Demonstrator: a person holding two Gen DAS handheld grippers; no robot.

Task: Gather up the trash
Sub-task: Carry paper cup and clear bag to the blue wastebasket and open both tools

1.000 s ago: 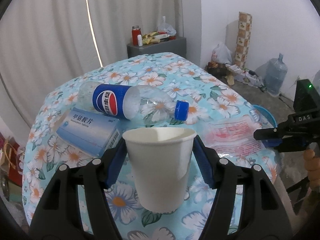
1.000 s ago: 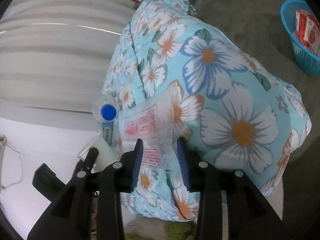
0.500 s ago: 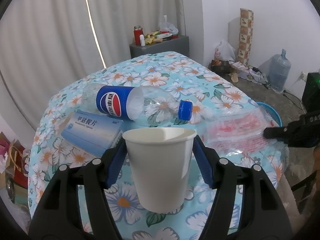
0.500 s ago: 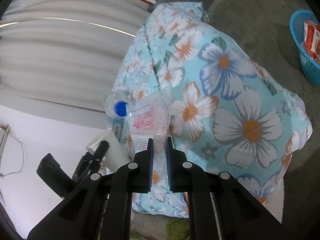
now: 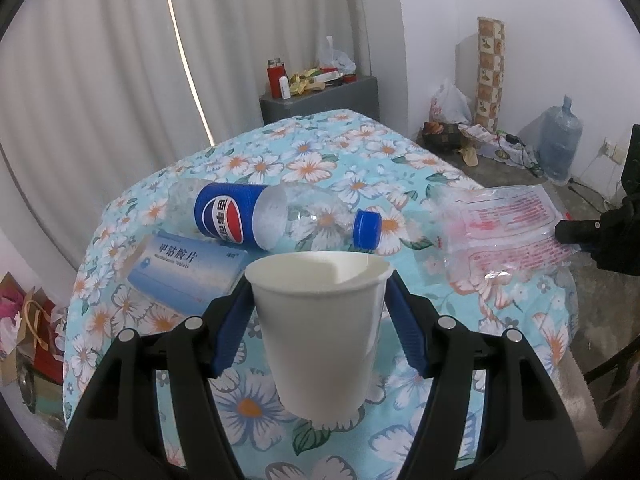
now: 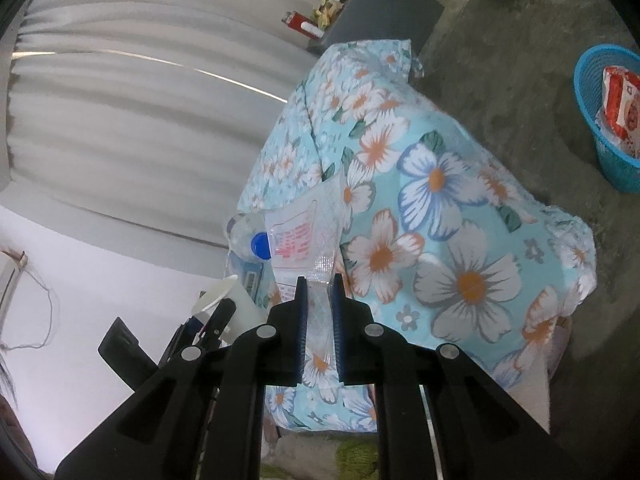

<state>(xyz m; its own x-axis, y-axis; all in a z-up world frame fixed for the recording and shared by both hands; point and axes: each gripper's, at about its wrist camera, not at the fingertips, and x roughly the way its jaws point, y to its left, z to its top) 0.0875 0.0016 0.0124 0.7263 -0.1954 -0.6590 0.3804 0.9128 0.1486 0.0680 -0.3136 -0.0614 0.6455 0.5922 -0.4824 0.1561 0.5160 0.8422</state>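
White curtains back a round table (image 5: 280, 168) under a floral blue cloth. Right gripper (image 6: 320, 280) jaws have closed on the clear red-printed plastic wrapper (image 5: 508, 232), now lifted off the cloth edge, ready for the blue mesh basket (image 6: 600, 140) on the floor. Left gripper (image 5: 320, 300) grasps a white paper cup (image 5: 320, 332).

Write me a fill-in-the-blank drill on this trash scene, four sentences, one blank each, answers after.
1. The left gripper holds a white paper ____.
2. The right gripper is shut on a clear plastic ____.
3. The bottle lies on its side and its cap is ____ in colour.
4. On the floor, the basket is ____ in colour.

Missing words: cup; bag; blue; blue
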